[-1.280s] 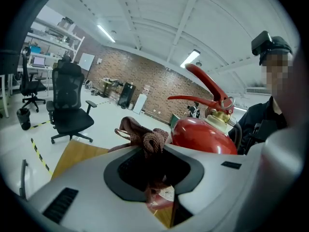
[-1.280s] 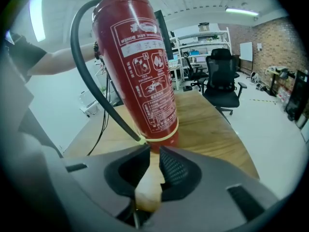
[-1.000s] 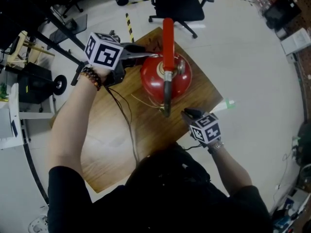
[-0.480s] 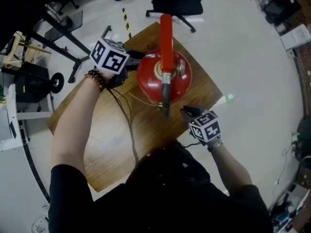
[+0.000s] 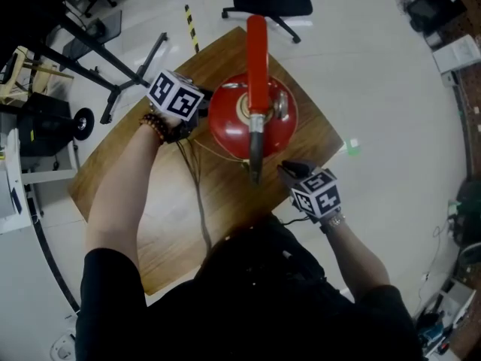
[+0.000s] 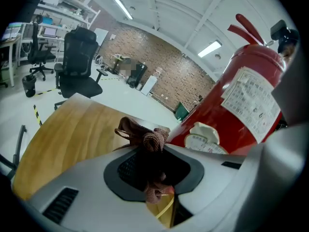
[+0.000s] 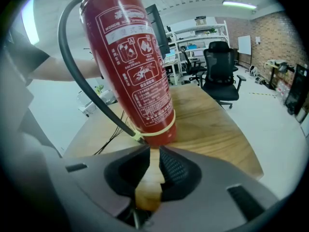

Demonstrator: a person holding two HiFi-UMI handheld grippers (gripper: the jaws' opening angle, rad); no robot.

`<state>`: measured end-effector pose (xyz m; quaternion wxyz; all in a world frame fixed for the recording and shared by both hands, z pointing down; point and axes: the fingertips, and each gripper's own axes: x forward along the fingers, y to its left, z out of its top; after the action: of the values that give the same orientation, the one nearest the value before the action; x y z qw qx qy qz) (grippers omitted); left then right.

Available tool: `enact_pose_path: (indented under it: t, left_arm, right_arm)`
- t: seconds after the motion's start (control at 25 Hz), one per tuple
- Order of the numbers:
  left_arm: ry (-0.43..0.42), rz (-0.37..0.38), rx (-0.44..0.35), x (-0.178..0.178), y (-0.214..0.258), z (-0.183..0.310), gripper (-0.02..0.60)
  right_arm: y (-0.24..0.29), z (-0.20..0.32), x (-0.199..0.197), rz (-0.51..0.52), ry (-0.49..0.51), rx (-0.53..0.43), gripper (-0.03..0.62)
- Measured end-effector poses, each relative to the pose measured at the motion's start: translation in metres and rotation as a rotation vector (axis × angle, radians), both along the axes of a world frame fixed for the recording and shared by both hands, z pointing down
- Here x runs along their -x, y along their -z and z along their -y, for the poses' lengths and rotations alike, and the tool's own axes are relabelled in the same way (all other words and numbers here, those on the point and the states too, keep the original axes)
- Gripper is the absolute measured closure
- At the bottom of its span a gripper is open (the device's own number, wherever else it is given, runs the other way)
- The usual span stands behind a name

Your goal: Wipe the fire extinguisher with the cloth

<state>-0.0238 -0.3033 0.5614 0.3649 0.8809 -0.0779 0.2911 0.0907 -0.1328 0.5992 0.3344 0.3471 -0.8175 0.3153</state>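
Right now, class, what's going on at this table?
A person stands over a wooden table with a gripper in each hand. The left gripper is clamped on a brown cloth, close beside a red extinguisher that stands upright on the table. Whether the cloth touches it isn't clear. The right gripper is shut and empty, low by the extinguisher's base, near its hose.

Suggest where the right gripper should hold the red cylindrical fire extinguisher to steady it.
Probably the red top handle. The upright fire extinguisher body looks too broad for the jaws, while the handle is a narrow bar jutting from the valve. Bring the right gripper, shut and empty now, in from the person's right, jaws across the bar.
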Motion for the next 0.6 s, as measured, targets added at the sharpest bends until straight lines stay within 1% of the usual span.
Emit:
enact_pose_path:
  t: [0.24,0.4,0.52,0.6]
  left_arm:
    - [0.039,0.03,0.027,0.002,-0.031,0.0,0.503]
    - [0.044,0.075,0.021,0.004,-0.05,-0.004,0.503]
    - [0.068,0.081,0.022,0.005,-0.057,-0.003,0.502]
    - [0.081,0.1,0.011,0.007,-0.063,-0.001,0.502]
  right_arm:
    - [0.0,0.002,0.0,0.0,0.001,0.004,0.53]
    - [-0.001,0.001,-0.003,-0.002,-0.001,0.0,0.53]
    - [-0.002,0.0,-0.004,-0.005,-0.002,0.003,0.53]
    - [-0.003,-0.001,-0.005,-0.006,0.0,0.01,0.53]
